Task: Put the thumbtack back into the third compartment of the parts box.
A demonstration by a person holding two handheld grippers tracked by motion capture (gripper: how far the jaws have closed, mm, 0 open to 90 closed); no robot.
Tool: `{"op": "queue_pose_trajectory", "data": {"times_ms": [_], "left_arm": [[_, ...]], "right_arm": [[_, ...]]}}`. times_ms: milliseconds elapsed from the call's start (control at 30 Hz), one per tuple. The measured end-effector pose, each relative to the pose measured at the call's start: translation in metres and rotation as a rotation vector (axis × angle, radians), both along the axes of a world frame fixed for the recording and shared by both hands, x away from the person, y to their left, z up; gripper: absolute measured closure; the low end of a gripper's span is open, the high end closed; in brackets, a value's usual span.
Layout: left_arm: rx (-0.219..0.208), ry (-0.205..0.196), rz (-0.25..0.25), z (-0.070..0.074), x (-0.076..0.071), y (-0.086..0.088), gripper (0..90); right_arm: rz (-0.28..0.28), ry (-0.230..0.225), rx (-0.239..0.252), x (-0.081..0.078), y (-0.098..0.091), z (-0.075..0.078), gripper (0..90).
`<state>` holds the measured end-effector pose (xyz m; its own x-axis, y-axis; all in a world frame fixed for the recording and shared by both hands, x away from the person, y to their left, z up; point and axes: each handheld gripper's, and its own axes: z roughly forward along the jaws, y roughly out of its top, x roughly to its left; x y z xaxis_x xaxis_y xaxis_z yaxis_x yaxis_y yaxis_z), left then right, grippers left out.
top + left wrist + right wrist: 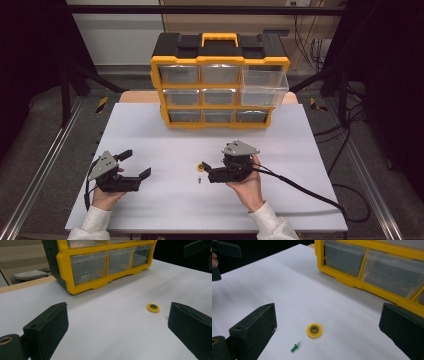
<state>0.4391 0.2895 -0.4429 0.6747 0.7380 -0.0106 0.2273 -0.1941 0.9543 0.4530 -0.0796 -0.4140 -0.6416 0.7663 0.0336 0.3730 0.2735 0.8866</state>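
The yellow-and-black drawer cabinet point(219, 82) stands at the far middle of the white table point(165, 210), its top right drawer point(264, 86) pulled out. In front of the cabinet, the right gripper point(206, 169) hangs with jaws spread just beside the yellow disc point(314, 330) and green pushpin point(294, 347). The left gripper point(135, 164), also spread, sits farther left.

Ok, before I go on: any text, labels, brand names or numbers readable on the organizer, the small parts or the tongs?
None can be read.
Yellow-and-black drawer organizer: no legible brand or label; its clear drawers carry no tags.
Yellow disc: plain, with a dark ring at its centre.
Green pushpin: unmarked.
Left tongs and right tongs: no lettering visible.
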Motion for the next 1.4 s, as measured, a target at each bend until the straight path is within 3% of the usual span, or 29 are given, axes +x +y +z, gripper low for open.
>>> {"op": "queue_pose_trajectory", "data": {"times_ms": [467,800,1033,1400], "left_arm": [[-0.003,0.001,0.001,0.000,0.000,0.000,2.7],[-0.004,0.001,0.000,0.000,0.000,0.000,2.7],[-0.004,0.003,0.000,-0.001,0.000,-0.001,2.7],[-0.004,0.003,0.001,-0.001,0.000,-0.001,2.7]], "right_arm": [[0.033,0.078,-0.050,0.000,0.020,-0.035,3.1],[0.044,0.109,-0.086,-0.002,0.032,-0.055,3.2],[0.056,0.127,-0.104,-0.001,0.037,-0.067,12.4],[0.072,0.141,-0.138,0.000,0.040,-0.076,34.5]]}}
